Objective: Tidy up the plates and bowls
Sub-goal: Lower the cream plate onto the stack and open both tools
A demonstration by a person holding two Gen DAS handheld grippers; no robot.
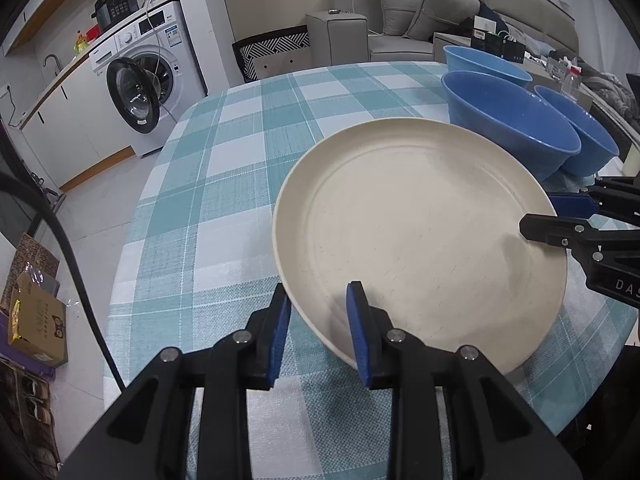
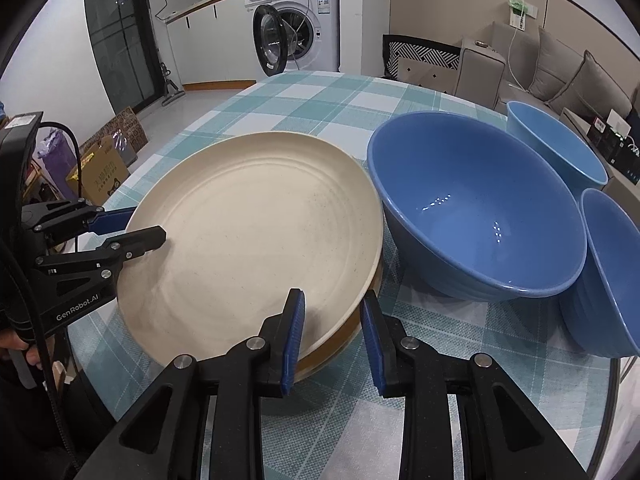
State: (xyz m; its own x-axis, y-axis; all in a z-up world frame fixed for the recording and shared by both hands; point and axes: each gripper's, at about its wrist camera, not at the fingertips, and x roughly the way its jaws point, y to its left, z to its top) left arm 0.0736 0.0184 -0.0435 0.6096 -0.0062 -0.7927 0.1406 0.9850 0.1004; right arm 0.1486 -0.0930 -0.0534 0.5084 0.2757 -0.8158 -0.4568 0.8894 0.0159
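Observation:
A cream plate (image 1: 420, 240) (image 2: 248, 232) lies on a second plate whose tan rim (image 2: 345, 339) shows under its near edge. My left gripper (image 1: 317, 287) (image 2: 148, 222) straddles the cream plate's rim, one finger over the plate and one outside it. Cloth shows between rim and outer pad. My right gripper (image 2: 332, 294) (image 1: 538, 210) straddles the opposite rim the same way, with a small gap beside its outer pad. A large blue bowl (image 2: 476, 208) (image 1: 508, 120) stands just right of the plates. A paler blue bowl (image 2: 556, 148) and a third blue bowl (image 2: 612, 272) stand beyond it.
The checked tablecloth (image 1: 220, 160) covers a round table, whose edge curves close on the left. A washing machine (image 1: 140, 80) with its door open, boxes (image 1: 36, 320) on the floor and a grey sofa (image 1: 420, 12) surround the table.

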